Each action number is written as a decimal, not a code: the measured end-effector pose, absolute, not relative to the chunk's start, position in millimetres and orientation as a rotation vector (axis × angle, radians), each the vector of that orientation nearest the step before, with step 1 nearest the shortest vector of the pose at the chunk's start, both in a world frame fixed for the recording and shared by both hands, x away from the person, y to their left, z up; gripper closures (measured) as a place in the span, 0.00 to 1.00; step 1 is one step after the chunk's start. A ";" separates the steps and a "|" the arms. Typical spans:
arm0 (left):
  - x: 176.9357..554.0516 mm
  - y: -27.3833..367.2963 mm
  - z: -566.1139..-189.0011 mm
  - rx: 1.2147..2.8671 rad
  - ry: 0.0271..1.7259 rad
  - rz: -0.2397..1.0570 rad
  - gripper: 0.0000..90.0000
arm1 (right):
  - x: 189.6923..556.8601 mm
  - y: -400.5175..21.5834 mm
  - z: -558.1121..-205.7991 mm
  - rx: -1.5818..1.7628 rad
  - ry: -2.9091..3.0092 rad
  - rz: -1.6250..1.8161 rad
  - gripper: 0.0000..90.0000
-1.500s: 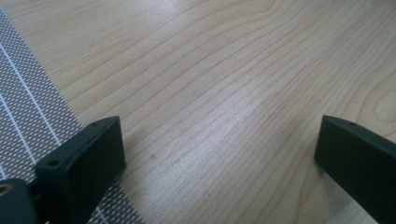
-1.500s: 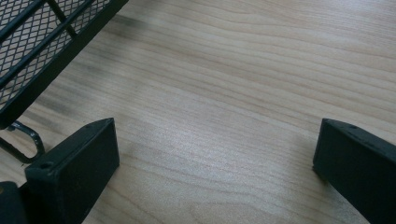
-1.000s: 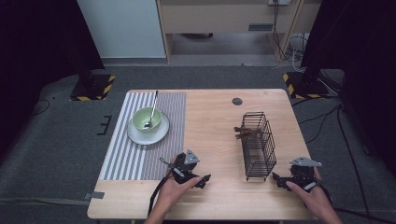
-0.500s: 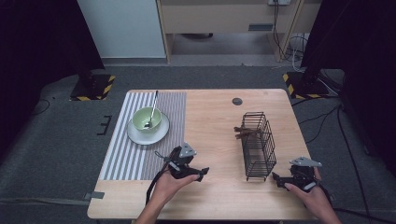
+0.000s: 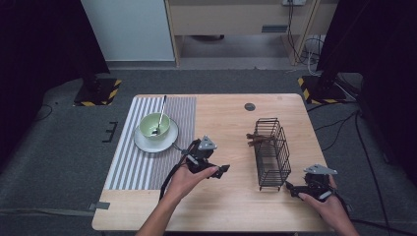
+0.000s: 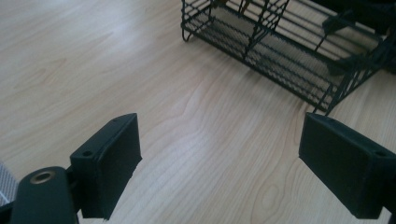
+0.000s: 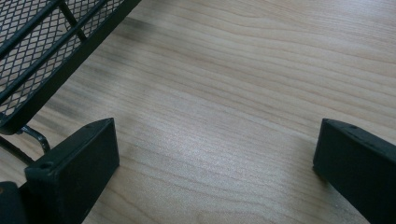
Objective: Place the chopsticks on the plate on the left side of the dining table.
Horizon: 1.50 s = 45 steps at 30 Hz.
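My left gripper [image 5: 222, 170] is held above the table's middle, pointing right toward a black wire basket [image 5: 269, 152]. Its jaws have just been closing slightly but stand open, with nothing between them [image 6: 224, 154]. The basket [image 6: 280, 56] stands on the wood ahead of it, with brown wooden utensils [image 5: 258, 140] at its far end. My right gripper [image 5: 291, 188] rests at the basket's near right corner, open and empty [image 7: 215, 163], with the basket's mesh [image 7: 42, 51] at its upper left.
A green bowl [image 5: 154, 125] with a spoon [image 5: 161, 110] sits on a white plate [image 5: 147, 144] on a striped placemat [image 5: 133, 167] at the left. A small dark disc [image 5: 250, 106] lies near the far edge. Bare wood [image 5: 231, 128] lies between mat and basket.
My left hand has lifted and moved away from the near edge toward the table's middle. The right hand has stayed where it was.
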<state>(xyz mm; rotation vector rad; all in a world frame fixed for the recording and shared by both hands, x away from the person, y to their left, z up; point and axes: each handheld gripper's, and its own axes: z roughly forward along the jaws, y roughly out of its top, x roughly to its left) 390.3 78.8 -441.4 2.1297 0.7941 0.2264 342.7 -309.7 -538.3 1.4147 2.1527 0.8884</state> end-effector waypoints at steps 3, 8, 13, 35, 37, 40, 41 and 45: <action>392.7 76.5 -437.7 2.123 0.785 0.233 0.14 | 342.8 -309.7 -538.3 1.410 2.154 0.889 0.00; 397.6 73.0 -431.1 2.090 0.779 0.223 0.16 | 342.3 -308.0 -538.4 1.386 2.178 0.903 0.00; 400.3 69.3 -424.5 2.079 0.768 0.215 0.24 | 342.2 -306.5 -538.3 1.372 2.192 0.906 0.00; 396.9 57.0 -399.0 2.026 0.695 0.211 0.43 | 343.6 -302.5 -538.3 1.360 2.201 0.912 0.01; 396.5 54.4 -396.7 2.023 0.683 0.213 0.46 | 343.6 -302.4 -538.3 1.361 2.201 0.911 0.01; 397.2 52.8 -394.9 2.020 0.672 0.200 0.52 | 343.3 -301.9 -538.4 1.365 2.195 0.911 0.01; 397.4 52.5 -394.5 2.018 0.668 0.198 0.52 | 343.3 -301.9 -538.4 1.365 2.195 0.911 0.01; 398.9 53.3 -391.5 2.005 0.668 0.202 0.63 | 343.0 -301.8 -538.4 1.368 2.193 0.908 0.01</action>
